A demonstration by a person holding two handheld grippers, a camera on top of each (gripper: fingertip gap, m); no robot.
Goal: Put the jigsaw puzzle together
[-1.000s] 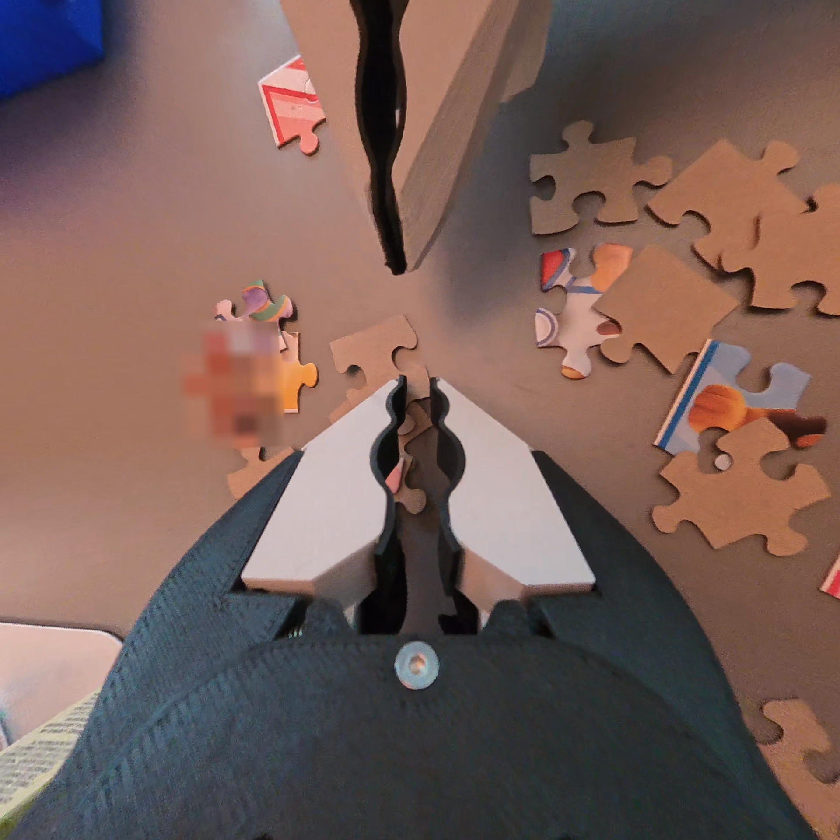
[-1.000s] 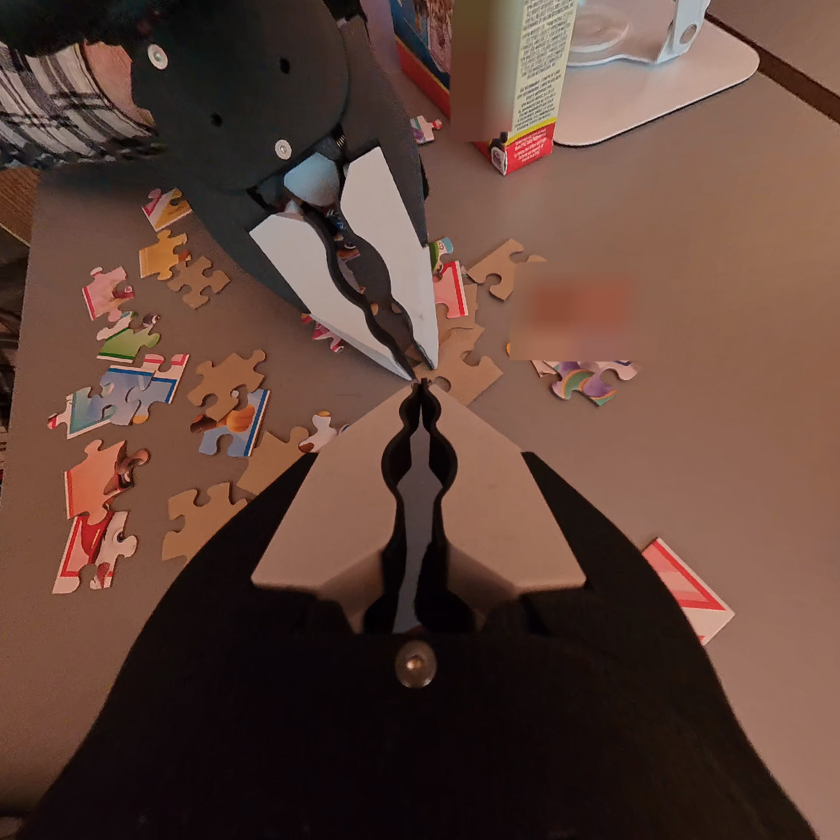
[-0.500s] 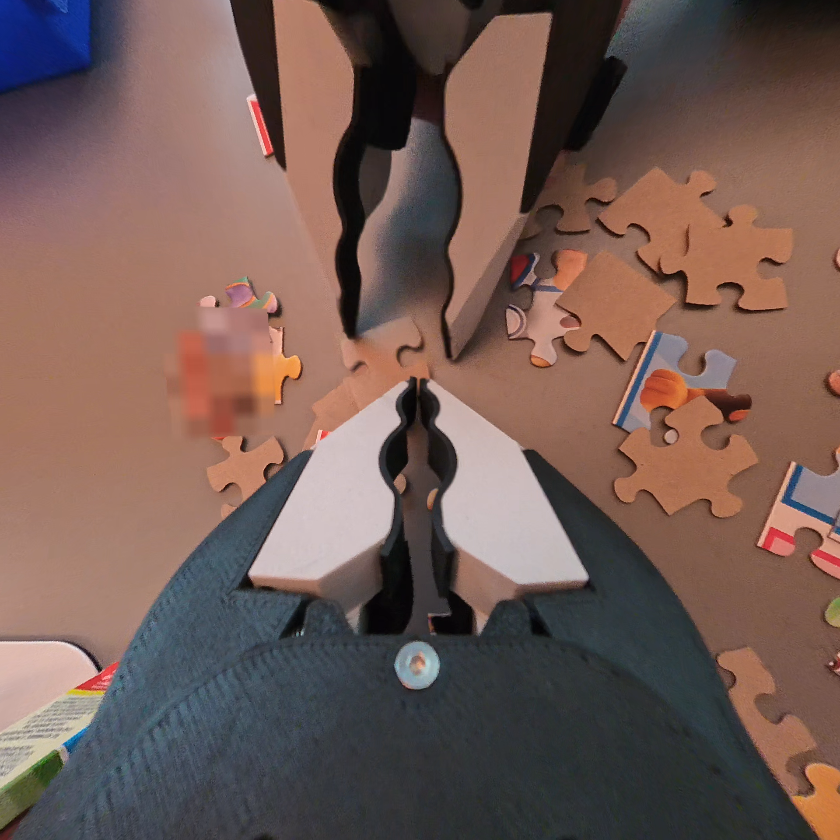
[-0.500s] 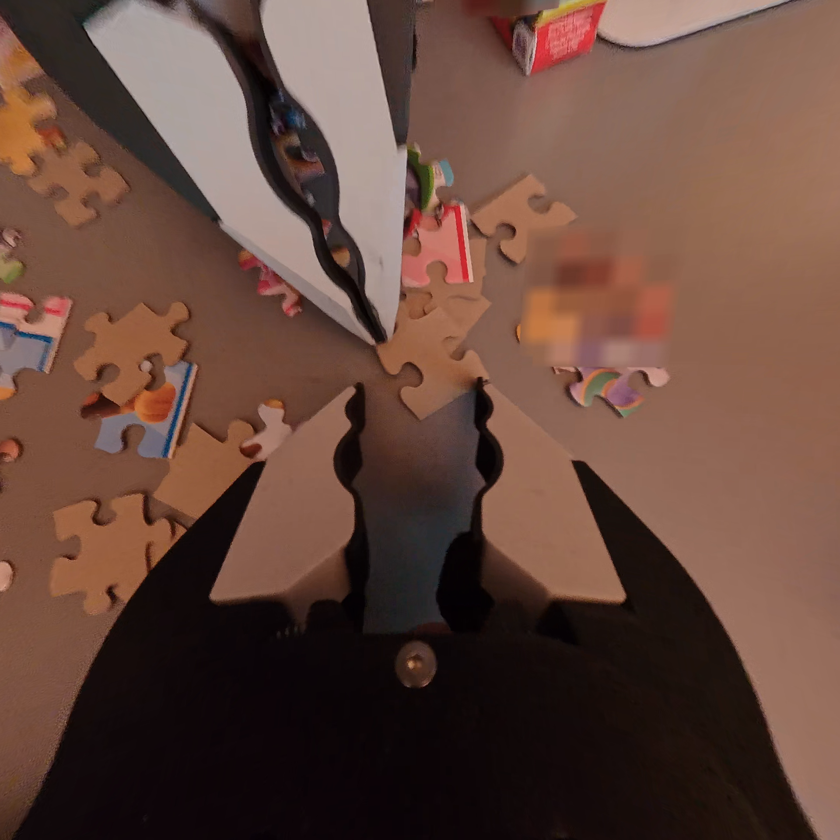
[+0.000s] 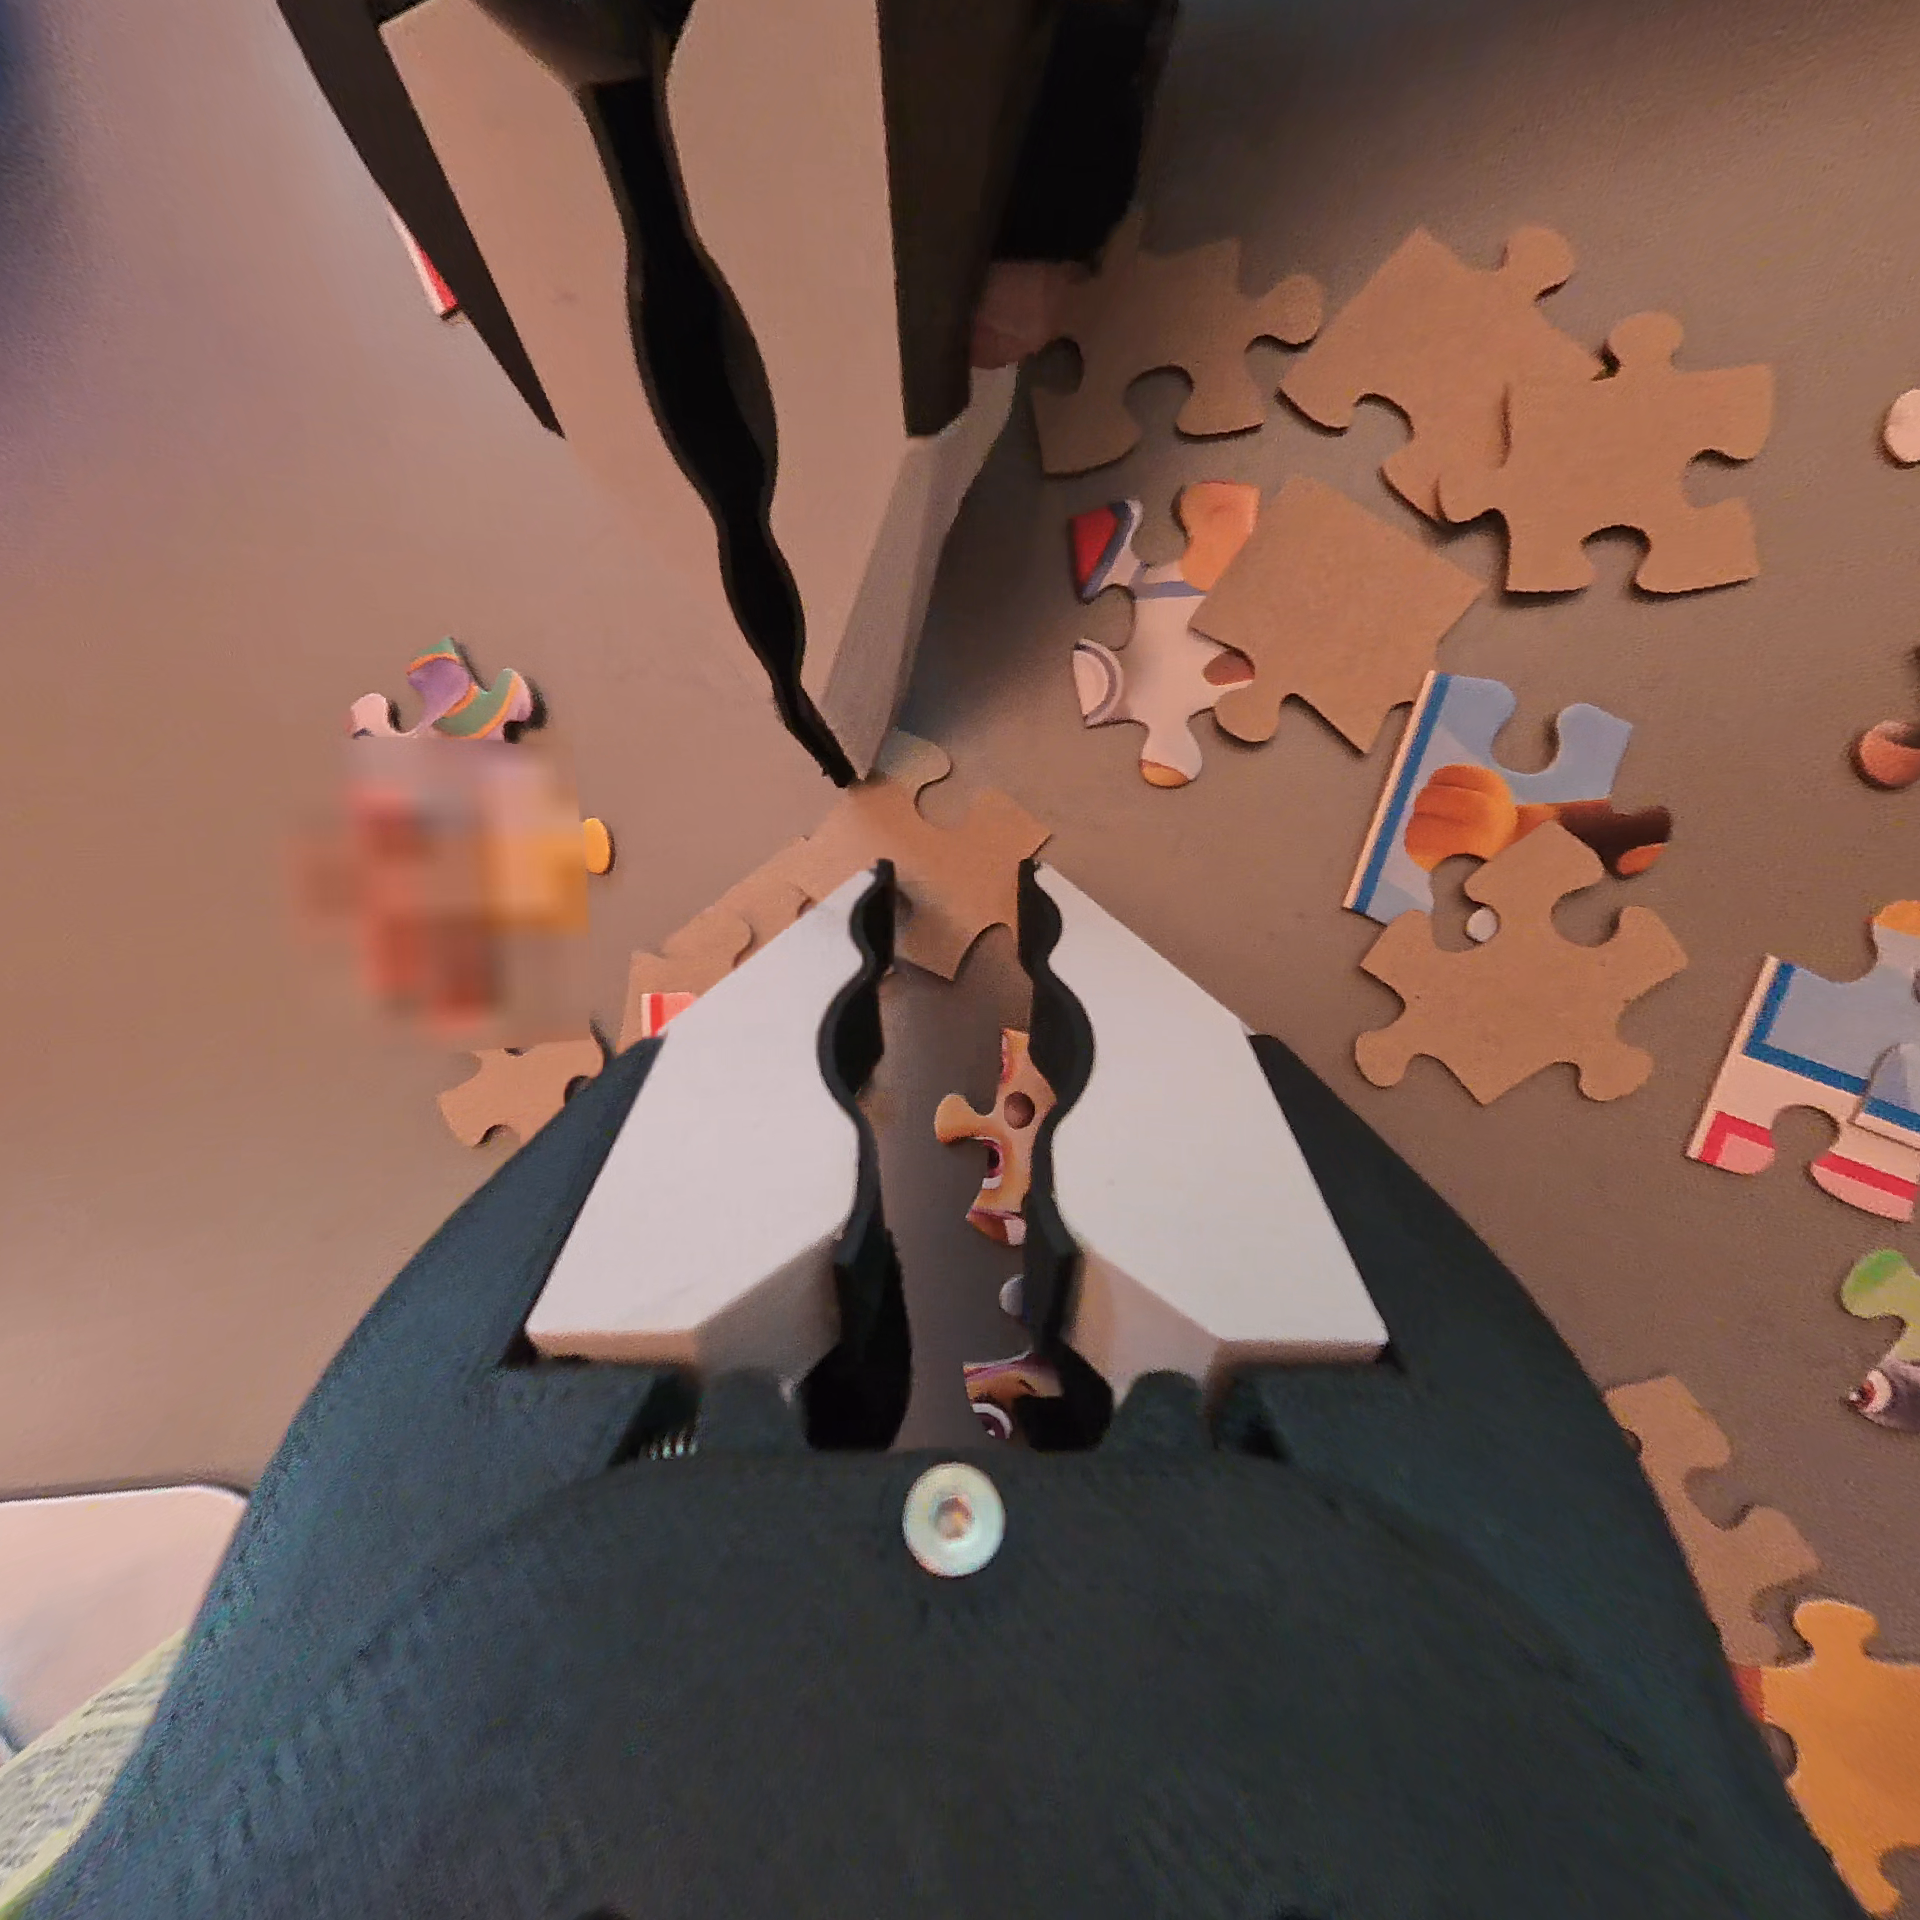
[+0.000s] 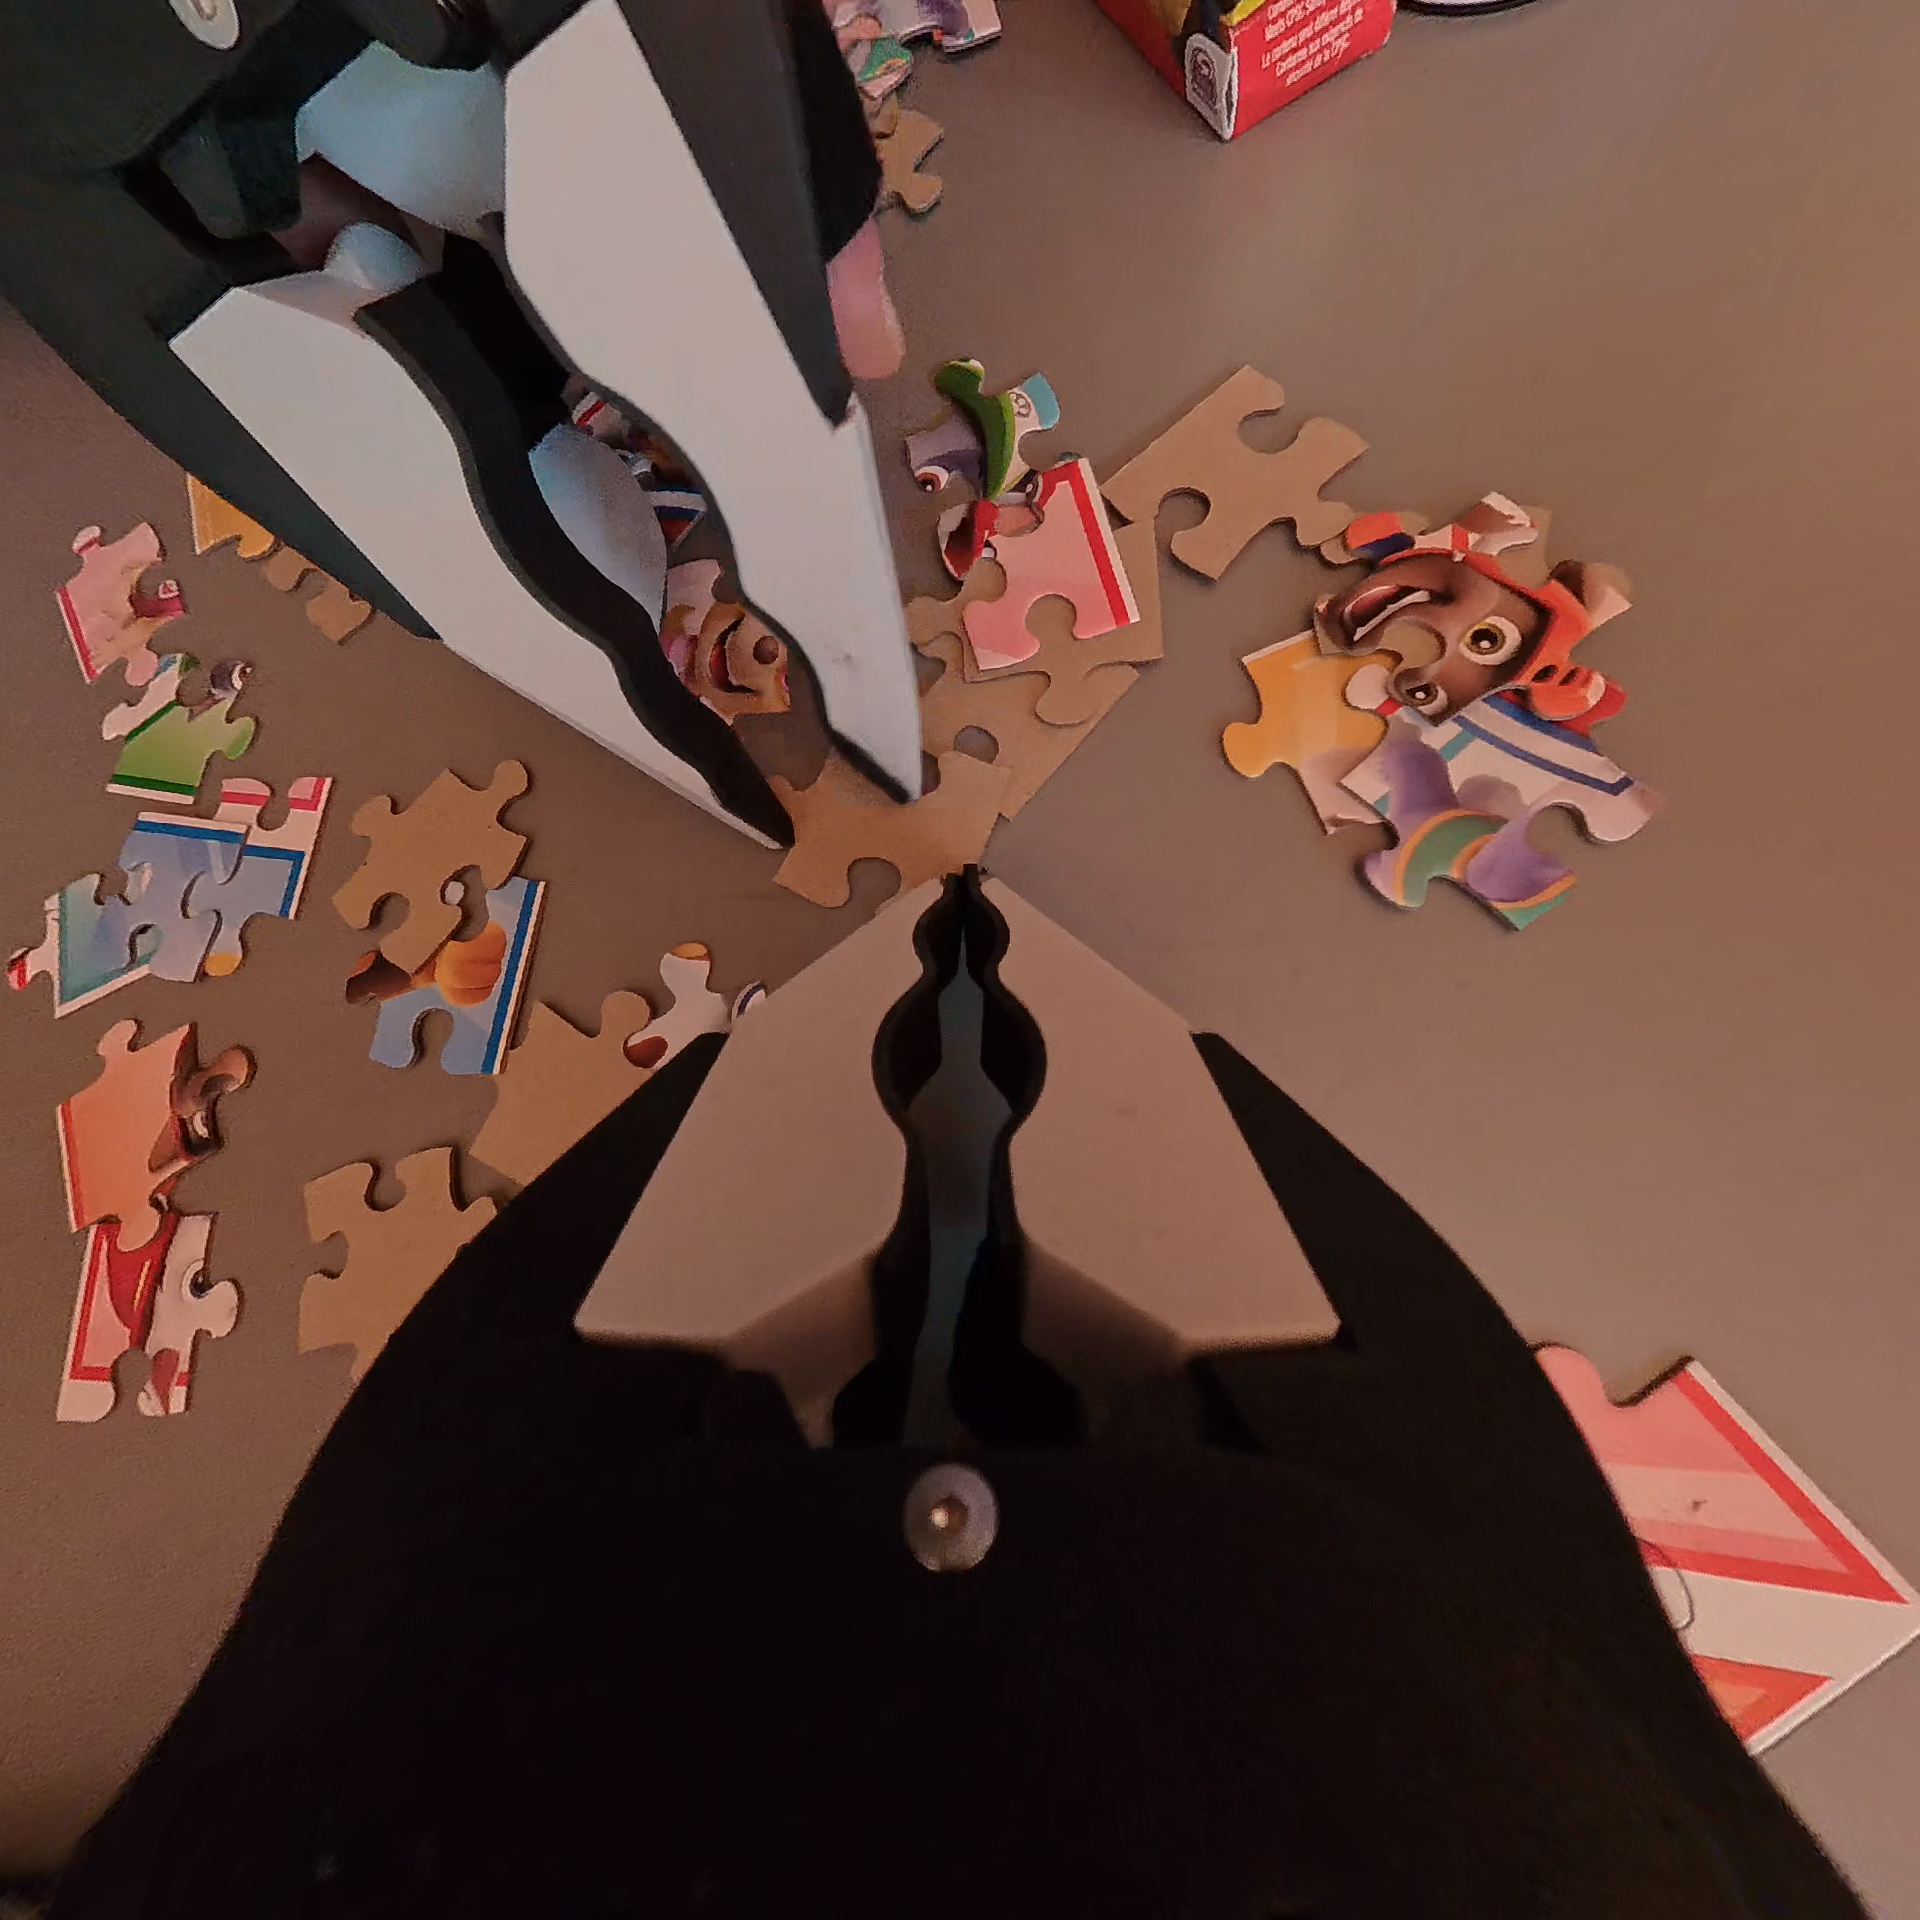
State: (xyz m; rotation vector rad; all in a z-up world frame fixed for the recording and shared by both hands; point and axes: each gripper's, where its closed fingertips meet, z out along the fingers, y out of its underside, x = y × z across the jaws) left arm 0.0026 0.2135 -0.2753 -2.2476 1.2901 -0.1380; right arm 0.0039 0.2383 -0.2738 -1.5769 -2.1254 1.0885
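Pinching the near corner of a face-down brown piece (image 6: pixel 894 831) at frame centre, the right gripper (image 6: pixel 964 878) is clenched on its edge, while the left gripper (image 5: pixel 954 878) stands released, its tips pressing the same piece from the opposite side. Flipping it cleanly probably calls for lifting that corner gently while the left tips pin the far edge, keeping clear of the overlapped pieces (image 6: pixel 1039 665) just behind on the table (image 6: pixel 1558 1039).
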